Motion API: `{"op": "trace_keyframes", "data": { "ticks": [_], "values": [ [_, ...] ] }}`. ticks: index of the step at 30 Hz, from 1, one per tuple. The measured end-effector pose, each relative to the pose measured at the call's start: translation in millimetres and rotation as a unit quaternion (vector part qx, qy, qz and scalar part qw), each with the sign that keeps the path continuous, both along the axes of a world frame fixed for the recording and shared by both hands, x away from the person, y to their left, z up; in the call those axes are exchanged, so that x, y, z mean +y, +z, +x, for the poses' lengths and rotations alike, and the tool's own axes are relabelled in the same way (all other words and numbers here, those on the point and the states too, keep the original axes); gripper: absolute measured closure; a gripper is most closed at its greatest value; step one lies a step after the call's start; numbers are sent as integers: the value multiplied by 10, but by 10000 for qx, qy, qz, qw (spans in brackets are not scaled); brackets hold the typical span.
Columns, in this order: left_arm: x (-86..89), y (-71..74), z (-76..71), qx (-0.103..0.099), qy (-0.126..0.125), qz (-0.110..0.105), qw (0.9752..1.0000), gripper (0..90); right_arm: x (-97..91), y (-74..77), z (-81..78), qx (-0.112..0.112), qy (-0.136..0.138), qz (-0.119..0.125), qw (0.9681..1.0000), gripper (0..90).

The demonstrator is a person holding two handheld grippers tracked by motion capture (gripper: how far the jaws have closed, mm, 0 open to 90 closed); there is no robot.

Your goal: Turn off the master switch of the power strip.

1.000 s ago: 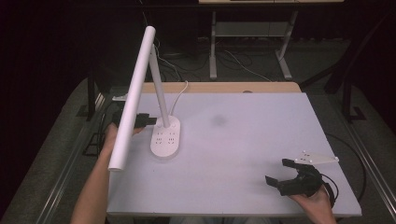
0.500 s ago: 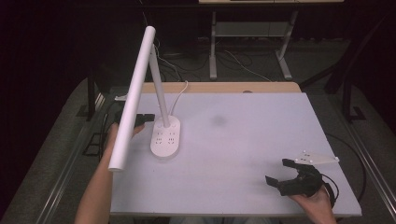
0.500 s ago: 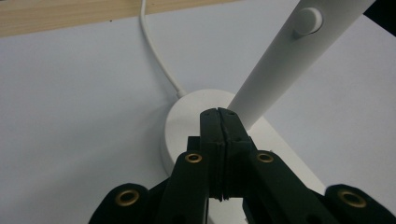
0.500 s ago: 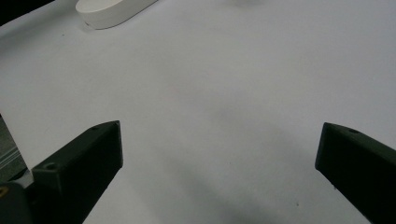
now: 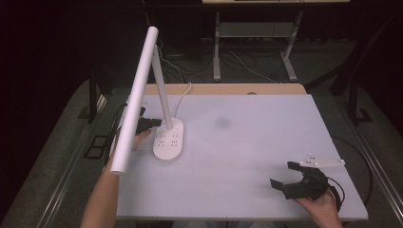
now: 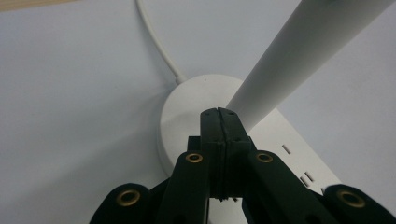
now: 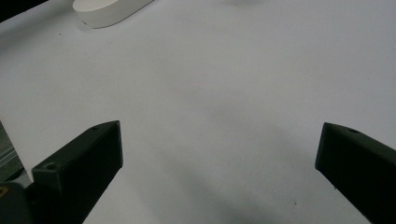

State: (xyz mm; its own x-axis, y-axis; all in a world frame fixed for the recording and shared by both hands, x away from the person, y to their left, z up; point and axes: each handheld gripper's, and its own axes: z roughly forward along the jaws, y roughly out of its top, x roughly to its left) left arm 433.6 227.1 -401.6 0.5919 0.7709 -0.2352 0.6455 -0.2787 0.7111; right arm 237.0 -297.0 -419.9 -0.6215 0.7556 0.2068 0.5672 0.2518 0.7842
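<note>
I take the white desk lamp (image 5: 167, 142) as my landmark: it stands on the left half of the white table (image 5: 247, 156), its oval base (image 6: 187, 107) flat on the surface and its stem leaning up toward the far side. The long tubular lamp head (image 5: 135, 102) slants from high at the back down toward the near left edge, hanging over the person's left forearm.

My left gripper (image 5: 148, 124) sits just left of the lamp base, tips at the foot of the stem. In the left gripper view its two black jaws are pressed flat together with nothing between them, and the closed tip (image 6: 219, 114) lies against or just short of the stem where it meets the base; I cannot tell whether it touches. They have just been closing.

The lamp's white cable (image 6: 156, 39) runs from the back of the base toward the table's far edge.

I can see rows of small socket slots (image 5: 168, 141) on top of the base, but no brand, label or writing is readable anywhere.

My right gripper (image 5: 289, 176) rests well to the right of the lamp, near the table's front right corner, jaws spread wide over bare tabletop and holding nothing.
</note>
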Motion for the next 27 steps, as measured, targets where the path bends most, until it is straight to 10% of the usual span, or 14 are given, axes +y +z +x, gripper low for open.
{"op": "trace_keyframes", "data": {
  "ticks": [27],
  "values": [
    [-63, -149, 65, 194, 131, 149, 9996, 899, 18, -12, 8, -7, 12, -54, 10000, 3]
  ]
}}
